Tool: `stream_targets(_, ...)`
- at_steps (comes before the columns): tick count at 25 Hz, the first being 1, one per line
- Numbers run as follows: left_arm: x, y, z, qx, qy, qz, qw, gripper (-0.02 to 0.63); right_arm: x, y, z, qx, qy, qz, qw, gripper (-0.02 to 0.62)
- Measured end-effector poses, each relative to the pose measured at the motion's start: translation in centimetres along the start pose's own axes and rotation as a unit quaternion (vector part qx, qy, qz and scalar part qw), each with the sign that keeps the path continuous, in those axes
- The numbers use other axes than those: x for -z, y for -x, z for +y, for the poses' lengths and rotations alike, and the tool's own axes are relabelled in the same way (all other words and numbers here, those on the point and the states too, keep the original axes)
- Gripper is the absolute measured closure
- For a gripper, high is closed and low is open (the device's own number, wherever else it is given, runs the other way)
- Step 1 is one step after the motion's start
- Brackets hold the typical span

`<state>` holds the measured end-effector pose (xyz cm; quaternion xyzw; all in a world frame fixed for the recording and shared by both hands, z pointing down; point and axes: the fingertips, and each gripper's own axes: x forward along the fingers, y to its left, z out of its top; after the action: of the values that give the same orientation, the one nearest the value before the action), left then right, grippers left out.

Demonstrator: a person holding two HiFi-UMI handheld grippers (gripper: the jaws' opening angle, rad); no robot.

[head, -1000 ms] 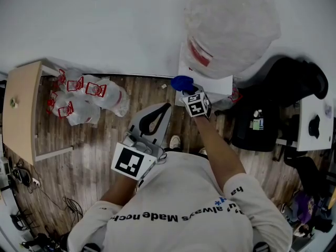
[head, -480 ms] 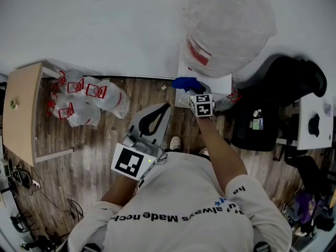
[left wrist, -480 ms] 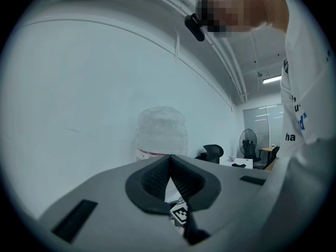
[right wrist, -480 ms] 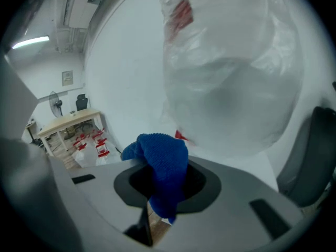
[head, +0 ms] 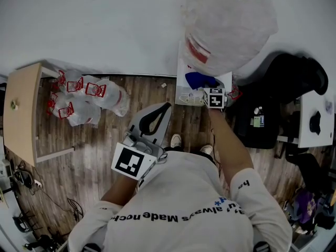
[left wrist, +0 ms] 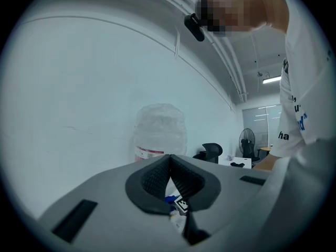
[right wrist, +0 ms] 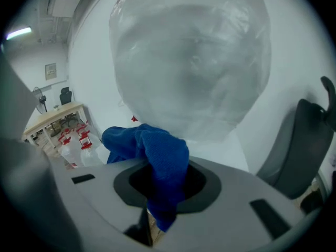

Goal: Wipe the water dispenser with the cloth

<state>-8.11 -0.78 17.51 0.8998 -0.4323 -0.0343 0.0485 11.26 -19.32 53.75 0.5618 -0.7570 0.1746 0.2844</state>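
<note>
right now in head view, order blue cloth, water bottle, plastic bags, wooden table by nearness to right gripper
1. blue cloth, in the right gripper
2. water bottle, just beyond
3. plastic bags, floor, left
4. wooden table, far left

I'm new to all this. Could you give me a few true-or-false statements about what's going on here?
1. The right gripper grips a blue cloth. True.
2. The left gripper has its jaws wide apart. False: they are together, with nothing between them.
3. The bottle on the water dispenser is wrapped in clear plastic. True.
4. The black chair stands at the head view's left. False: it is at the right, beside the dispenser.
</note>
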Motion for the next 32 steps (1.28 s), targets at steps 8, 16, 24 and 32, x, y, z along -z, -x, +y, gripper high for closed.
stream_targets(8, 0.2, -0.5, -0.6, 0.006, 0.001, 0.006, 1.0000, 0.588, 0.0, -0.2, 0.4, -0.027, 0.016, 0.021, 0.999, 0.511)
stream_targets(16, -0.1, -0.5, -1.1, 0.009, 0.000, 0.001, 1.0000, 0.588, 1.0, 0.7, 0.6, -0.032, 0.025, 0.022, 0.999, 0.512)
stream_targets(24, -0.2, -0.7, -1.3, 0.011, -0.001, -0.004, 0.9999, 0.588, 2.5, 2.3, 0.9, -0.037, 0.013, 0.017, 0.999, 0.512)
stream_targets(32, -0.5, -1.1, -1.6, 0.016, -0.003, -0.007, 0.9998, 0.588, 1.4, 3.8, -0.9, -0.034, -0.035, -0.010, 0.999, 0.511)
